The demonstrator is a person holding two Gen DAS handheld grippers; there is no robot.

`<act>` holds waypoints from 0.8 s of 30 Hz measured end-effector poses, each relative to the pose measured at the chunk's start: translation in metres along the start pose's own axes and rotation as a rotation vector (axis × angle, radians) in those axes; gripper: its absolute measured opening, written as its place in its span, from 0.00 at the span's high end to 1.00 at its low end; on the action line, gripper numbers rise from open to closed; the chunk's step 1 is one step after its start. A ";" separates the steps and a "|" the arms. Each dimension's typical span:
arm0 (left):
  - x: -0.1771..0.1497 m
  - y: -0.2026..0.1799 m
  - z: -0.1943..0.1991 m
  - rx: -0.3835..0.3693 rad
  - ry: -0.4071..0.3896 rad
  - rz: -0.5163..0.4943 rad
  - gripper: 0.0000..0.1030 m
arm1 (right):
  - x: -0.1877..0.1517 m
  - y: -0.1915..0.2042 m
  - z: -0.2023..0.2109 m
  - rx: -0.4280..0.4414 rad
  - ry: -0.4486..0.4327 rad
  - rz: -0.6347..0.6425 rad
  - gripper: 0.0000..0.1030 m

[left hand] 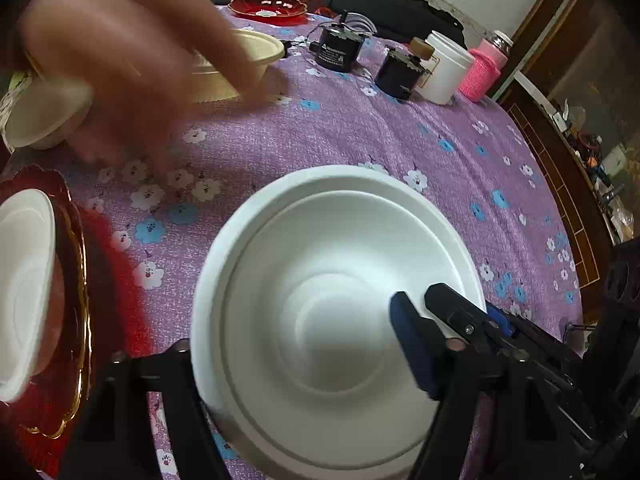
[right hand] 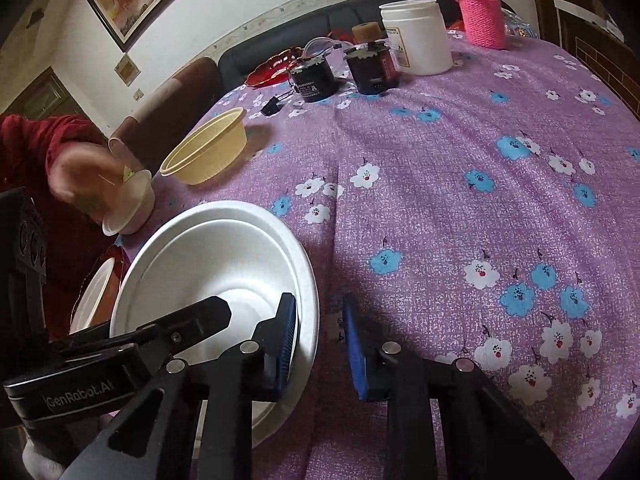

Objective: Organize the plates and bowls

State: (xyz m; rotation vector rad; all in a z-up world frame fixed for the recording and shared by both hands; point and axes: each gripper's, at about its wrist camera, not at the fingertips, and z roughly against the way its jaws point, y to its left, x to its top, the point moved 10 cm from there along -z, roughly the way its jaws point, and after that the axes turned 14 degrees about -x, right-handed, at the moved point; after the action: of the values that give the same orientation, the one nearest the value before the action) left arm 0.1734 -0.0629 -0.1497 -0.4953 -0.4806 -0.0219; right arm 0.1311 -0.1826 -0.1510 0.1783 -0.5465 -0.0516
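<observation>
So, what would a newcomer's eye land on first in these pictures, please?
The big white bowl sits in the near middle of the purple floral tablecloth, with the right gripper straddling its rim, one blue pad inside and one outside. Next comes a blurred bare hand over a small cup at the far left.

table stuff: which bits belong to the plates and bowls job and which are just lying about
Job: white bowl, yellow bowl, red plate, small white bowl on a red dish.

Lying about: white jar, pink knitted bottle, two black motors.
</observation>
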 end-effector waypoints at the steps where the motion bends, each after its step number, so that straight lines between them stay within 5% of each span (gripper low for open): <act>1: 0.000 0.000 -0.001 0.003 0.001 -0.004 0.39 | -0.001 0.000 0.000 0.001 0.003 0.001 0.74; 12: 0.001 -0.001 0.004 0.001 -0.011 -0.006 0.51 | 0.007 0.013 0.018 0.055 -0.072 0.023 0.77; 24: -0.004 -0.007 0.008 -0.028 0.004 0.017 0.44 | 0.007 0.004 0.015 0.075 -0.079 -0.044 0.72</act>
State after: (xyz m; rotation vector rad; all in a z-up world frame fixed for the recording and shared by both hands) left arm 0.1654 -0.0661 -0.1422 -0.5268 -0.4724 -0.0136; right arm 0.1297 -0.1814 -0.1344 0.2626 -0.6240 -0.0815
